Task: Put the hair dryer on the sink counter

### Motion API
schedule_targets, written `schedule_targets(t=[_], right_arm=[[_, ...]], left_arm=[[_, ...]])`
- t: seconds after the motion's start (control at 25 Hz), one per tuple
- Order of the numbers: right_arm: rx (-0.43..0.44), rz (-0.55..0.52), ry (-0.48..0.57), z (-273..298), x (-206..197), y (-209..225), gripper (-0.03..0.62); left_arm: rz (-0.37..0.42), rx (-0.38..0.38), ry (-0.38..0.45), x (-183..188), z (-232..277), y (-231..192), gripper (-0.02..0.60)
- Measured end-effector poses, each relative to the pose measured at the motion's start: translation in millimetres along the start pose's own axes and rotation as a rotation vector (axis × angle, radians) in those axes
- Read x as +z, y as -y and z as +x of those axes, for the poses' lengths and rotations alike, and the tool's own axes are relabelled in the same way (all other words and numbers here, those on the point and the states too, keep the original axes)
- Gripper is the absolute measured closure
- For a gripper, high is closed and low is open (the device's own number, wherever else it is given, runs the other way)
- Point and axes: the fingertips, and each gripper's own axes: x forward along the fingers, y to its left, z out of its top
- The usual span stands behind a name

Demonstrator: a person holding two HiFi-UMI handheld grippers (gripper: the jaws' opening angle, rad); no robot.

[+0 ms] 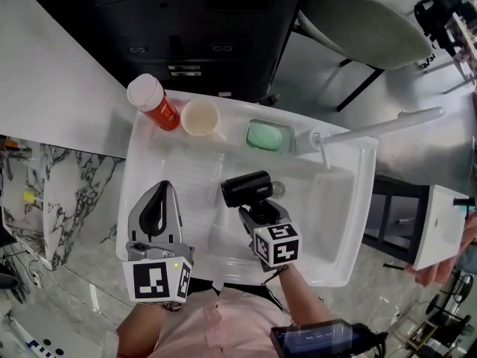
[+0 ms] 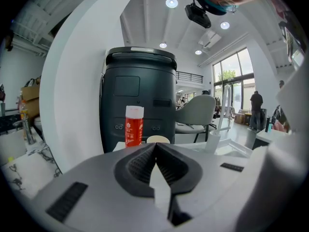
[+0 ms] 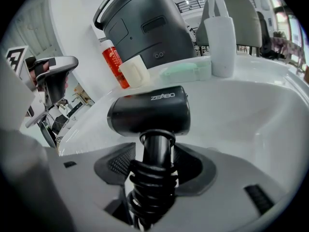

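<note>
Right gripper (image 1: 257,216) fingers clamp hair dryer (image 1: 247,189) handle. Barrel axis runs left-right, handle points near. Left gripper (image 1: 159,209) fingers closed, empty.

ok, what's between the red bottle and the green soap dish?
A cream cup stands between the red bottle and the green soap dish. The head view shows it plainly, and the right gripper view agrees.

The hair dryer (image 1: 246,189) is black; the sink counter (image 1: 145,181) white; the bottle (image 1: 159,110) red, white-capped; the cup (image 1: 200,118) cream; the soap dish (image 1: 267,136) mint green.
</note>
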Motion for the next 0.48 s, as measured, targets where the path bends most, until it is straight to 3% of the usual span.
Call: schedule_targets(t=[0.48], right_arm=[[-0.005, 0.062, -0.019, 6.3, -6.7, 14.3, 0.342]], left_arm=[[-0.002, -0.011, 0.002, 0.7, 6.2, 7.7, 0.572]])
